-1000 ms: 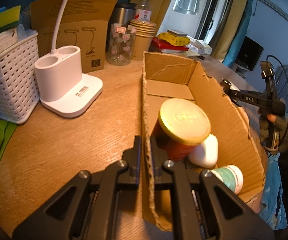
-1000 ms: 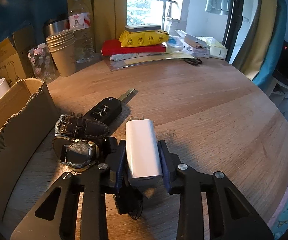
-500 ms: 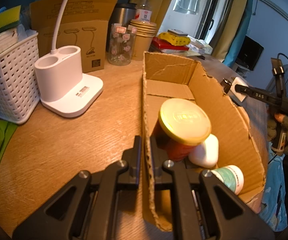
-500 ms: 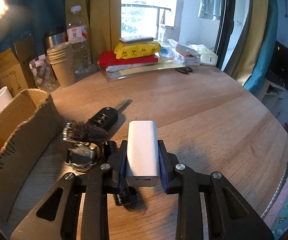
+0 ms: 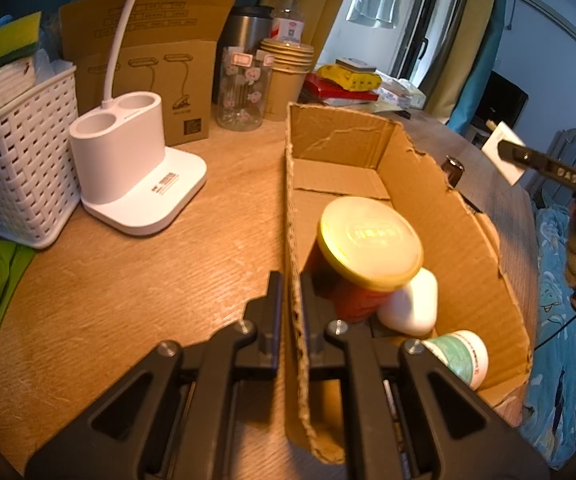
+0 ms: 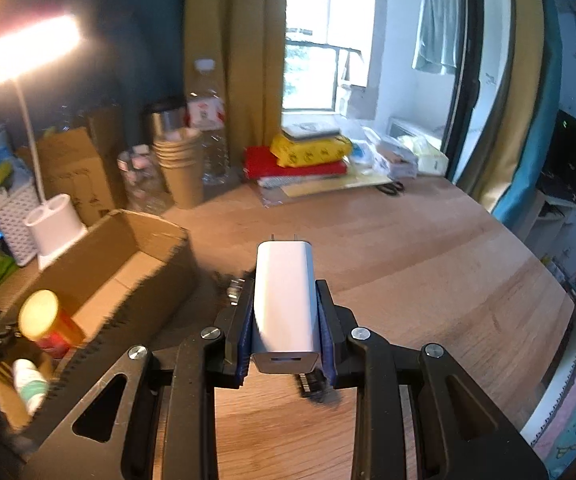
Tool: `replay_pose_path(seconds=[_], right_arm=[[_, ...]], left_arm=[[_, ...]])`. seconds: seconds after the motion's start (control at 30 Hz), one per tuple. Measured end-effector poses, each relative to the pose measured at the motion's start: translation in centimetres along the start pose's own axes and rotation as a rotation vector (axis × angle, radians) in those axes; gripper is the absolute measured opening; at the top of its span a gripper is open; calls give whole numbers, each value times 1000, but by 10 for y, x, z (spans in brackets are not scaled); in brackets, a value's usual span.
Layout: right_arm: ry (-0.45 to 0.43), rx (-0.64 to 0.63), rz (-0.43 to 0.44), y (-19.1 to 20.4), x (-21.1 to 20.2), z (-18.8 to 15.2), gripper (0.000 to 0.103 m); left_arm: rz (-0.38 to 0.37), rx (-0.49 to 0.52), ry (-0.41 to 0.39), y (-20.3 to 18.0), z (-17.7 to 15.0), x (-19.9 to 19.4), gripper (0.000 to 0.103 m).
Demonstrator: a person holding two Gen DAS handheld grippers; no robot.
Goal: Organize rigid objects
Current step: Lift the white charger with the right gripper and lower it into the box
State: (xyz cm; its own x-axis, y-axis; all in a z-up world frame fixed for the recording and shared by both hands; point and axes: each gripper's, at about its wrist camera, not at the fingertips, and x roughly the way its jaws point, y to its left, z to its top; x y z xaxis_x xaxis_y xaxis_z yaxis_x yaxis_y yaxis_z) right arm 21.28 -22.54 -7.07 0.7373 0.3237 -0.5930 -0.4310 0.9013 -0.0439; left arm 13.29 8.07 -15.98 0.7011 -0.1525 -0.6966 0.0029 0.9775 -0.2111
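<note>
My left gripper (image 5: 291, 304) is shut on the left wall of an open cardboard box (image 5: 463, 236). The box holds a red jar with a yellow lid (image 5: 367, 236), a white rounded object (image 5: 411, 304) and a green-white bottle (image 5: 459, 352). My right gripper (image 6: 286, 320) is shut on a white charger (image 6: 286, 300), held in the air above the table, right of the box (image 6: 136, 264). The charger also shows at the right edge of the left wrist view (image 5: 503, 148). A watch is partly hidden behind the charger.
A white lamp base (image 5: 132, 168), a white basket (image 5: 16, 168), a glass jar (image 5: 242, 92), paper cups (image 5: 286, 72) and a lamp carton (image 5: 156, 64) stand at the back left. Books and packets (image 6: 307, 156) and scissors (image 6: 391, 188) lie at the back.
My right gripper has lifted the white charger up off the table, away from the watch and car key. The left gripper and the box have not moved.
</note>
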Motion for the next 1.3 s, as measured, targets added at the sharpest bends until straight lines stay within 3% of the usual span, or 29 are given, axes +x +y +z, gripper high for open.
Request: replay_pose_path(seconds=[0.27,0.73,1.3], right_arm=[[-40,-45,75,37,-18,11,29],[-27,-120,196,95,-10,12,29],[68,-182,284,139,31,-2,29]], left_arm=[[2,3,-2,0,0,0,9],[3,4,-3,0,-1,0,9],[3,4,-2,0,-1,0,8]])
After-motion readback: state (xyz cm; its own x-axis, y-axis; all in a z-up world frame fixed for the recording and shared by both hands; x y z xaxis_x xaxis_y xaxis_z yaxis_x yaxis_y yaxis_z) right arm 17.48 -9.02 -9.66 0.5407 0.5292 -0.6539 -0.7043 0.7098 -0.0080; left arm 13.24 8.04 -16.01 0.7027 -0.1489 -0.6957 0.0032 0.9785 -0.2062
